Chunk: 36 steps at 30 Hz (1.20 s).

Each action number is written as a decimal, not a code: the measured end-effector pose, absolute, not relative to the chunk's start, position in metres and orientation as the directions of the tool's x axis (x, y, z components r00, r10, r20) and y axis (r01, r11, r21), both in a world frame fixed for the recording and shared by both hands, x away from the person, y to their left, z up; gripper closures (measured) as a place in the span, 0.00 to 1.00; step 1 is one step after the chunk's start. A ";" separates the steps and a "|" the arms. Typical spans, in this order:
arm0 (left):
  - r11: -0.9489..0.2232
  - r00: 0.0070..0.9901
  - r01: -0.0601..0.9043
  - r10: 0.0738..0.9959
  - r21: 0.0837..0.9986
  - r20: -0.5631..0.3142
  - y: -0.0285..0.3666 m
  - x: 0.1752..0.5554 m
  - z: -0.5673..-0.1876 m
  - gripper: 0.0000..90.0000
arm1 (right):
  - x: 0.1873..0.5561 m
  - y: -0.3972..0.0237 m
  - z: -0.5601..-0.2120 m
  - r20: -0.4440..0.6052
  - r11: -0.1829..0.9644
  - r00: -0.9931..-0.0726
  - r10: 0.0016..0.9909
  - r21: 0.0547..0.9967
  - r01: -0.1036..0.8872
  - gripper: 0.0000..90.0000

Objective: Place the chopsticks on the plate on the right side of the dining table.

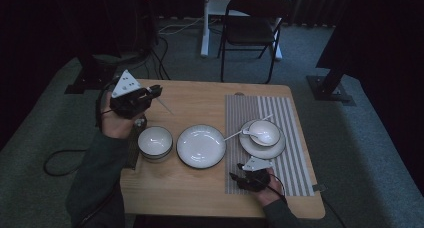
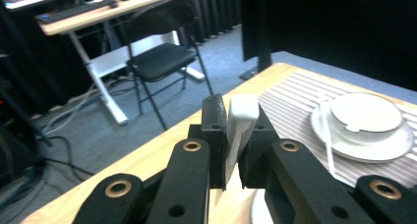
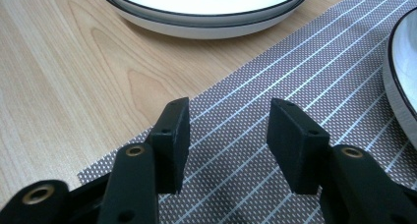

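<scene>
My left gripper [image 1: 154, 93] is raised above the table's far left corner and is shut on the flat white handle of a utensil [image 2: 243, 117]. The utensil's thin end [image 1: 165, 107] sticks out past the jaws. My right gripper [image 1: 236, 172] rests low over the near left corner of the striped placemat [image 1: 295, 158], pointing toward the white plate [image 1: 201, 146]. In the right gripper view its jaws [image 3: 228, 121] stand open with only the placemat [image 3: 275, 81] between them. A white bowl [image 1: 155, 142] sits left of the plate.
A white cup on a saucer [image 1: 263, 136], with a white spoon [image 1: 235, 134] leaning out to the left, stands on the placemat's far part. A black folding chair [image 1: 252, 28] and a white desk leg stand beyond the table. Cables lie on the floor at left.
</scene>
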<state>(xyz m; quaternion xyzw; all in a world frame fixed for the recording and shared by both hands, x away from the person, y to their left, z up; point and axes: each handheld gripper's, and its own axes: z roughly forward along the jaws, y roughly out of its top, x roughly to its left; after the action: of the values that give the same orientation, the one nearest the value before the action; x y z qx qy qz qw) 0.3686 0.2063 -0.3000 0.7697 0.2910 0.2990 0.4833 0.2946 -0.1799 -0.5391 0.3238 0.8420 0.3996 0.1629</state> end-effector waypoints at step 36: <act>-0.393 0.840 0.158 0.536 0.906 0.087 0.130 0.358 -0.325 0.93 | 0.303 -0.169 -0.518 -0.052 0.444 -0.718 0.694 0.816 0.371 0.72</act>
<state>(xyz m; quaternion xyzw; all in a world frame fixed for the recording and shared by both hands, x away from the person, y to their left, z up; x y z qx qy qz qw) 0.3576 0.1300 -0.3246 0.8136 0.2133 0.1864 0.5077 0.3026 -0.1691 -0.5179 0.3217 0.8274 0.4177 0.1936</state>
